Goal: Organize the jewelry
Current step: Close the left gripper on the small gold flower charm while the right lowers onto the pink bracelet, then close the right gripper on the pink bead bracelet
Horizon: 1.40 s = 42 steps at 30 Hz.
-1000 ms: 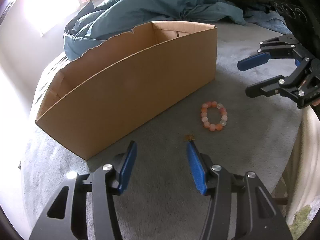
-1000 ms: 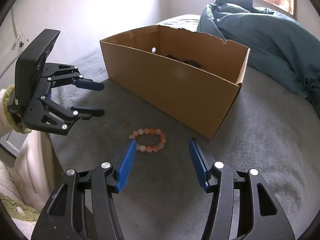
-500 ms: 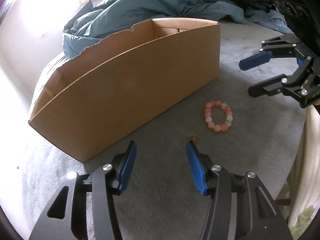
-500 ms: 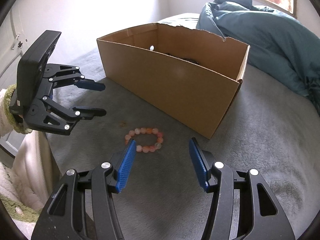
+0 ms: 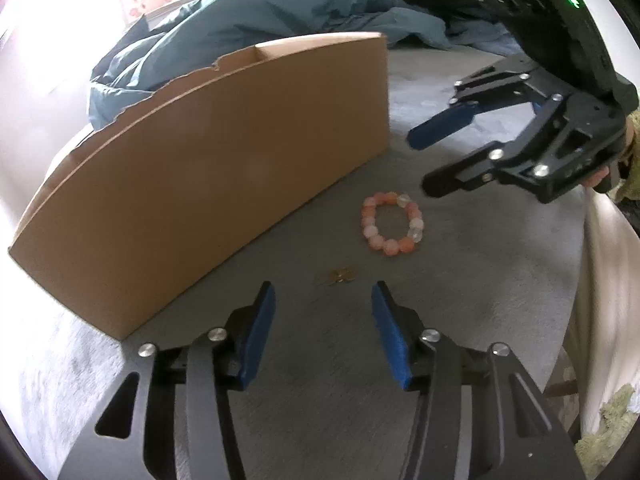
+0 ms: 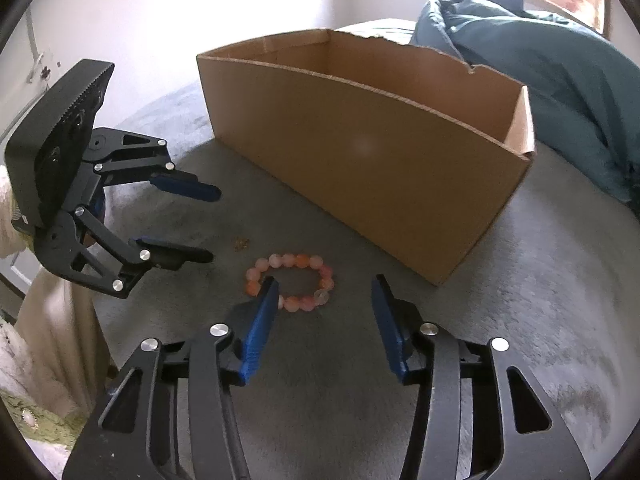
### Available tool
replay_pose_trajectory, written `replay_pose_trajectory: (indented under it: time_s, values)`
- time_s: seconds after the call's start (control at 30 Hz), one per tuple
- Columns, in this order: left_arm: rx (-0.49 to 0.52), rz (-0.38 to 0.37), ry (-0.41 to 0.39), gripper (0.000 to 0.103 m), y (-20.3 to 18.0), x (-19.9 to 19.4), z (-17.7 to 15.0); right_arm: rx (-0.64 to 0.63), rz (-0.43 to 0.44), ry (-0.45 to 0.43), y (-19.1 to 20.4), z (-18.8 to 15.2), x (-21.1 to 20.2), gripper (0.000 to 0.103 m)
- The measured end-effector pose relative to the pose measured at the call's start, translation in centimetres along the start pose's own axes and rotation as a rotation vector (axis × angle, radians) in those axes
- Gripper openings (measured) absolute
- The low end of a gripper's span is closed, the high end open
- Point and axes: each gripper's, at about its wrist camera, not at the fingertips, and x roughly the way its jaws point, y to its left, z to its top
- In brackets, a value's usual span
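Left wrist view: the left hand-held gripper [image 5: 323, 300] stands part open with nothing between its pads; its jaws have just been closing a little. A small gold piece [image 5: 341, 275], too small to identify, lies on the grey bed [image 5: 500, 280] just ahead of the fingertips. The bracelet [image 5: 392, 224] lies beyond it, near the box [image 5: 208, 168]. The right hand-held gripper [image 5: 420, 164] hangs over the bracelet's far side, empty and part open. The risk here is that the gold piece is tiny and sits in soft pile: the pads may close over it, press it into the cover or flick it toward the box wall.

Right wrist view: the right hand-held gripper [image 6: 324, 292] is also part open and holds nothing; its jaws have just been closing too. Its left pad hides one side of the bracelet [image 6: 296, 280], while the right pad stands well clear of the beads, so the ring is off-centre. A close from here would likely catch only one side and the beads could roll or slip out. The left hand-held gripper [image 6: 212, 224] is close by, so both reaching in at once could bring a knock. The box [image 6: 360, 152] stands open just behind.
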Motion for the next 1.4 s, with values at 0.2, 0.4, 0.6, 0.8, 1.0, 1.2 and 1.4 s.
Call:
replay_pose_trajectory:
  time_s: [0.2,0.4,0.6,0.8,1.0,1.2,1.4]
  values:
    - [0.016,-0.029,0.011,0.033,-0.5,1.4,0.5,-0.004,0.014,0.018,-0.2,0.4,1.5,0.040]
    - [-0.003,-0.055,0.018,0.030,0.0,2.3,0.6,-0.001,0.037,0.042,-0.6,0.6,3.0,0.034]
    - [-0.005,-0.068,0.028,0.025,0.6,3.3,1.2,-0.014,0.042,0.074,-0.4,0.8,4.4,0.031]
    - [0.010,-0.064,0.030,0.014,0.4,3.7,1.6,-0.009,0.040,0.096,-0.3,1.1,5.3,0.018]
    - [0.008,-0.054,0.025,0.013,0.4,3.4,1.5,-0.014,0.028,0.113,0.2,0.7,4.9,0.008]
    - [-0.011,-0.051,0.028,0.013,0.7,2.9,1.0,0.011,0.012,0.125,0.0,-0.6,3.2,0.008]
    - [-0.022,-0.048,0.030,0.013,0.8,2.4,0.4,0.066,-0.002,0.129,-0.5,-2.3,1.3,0.008]
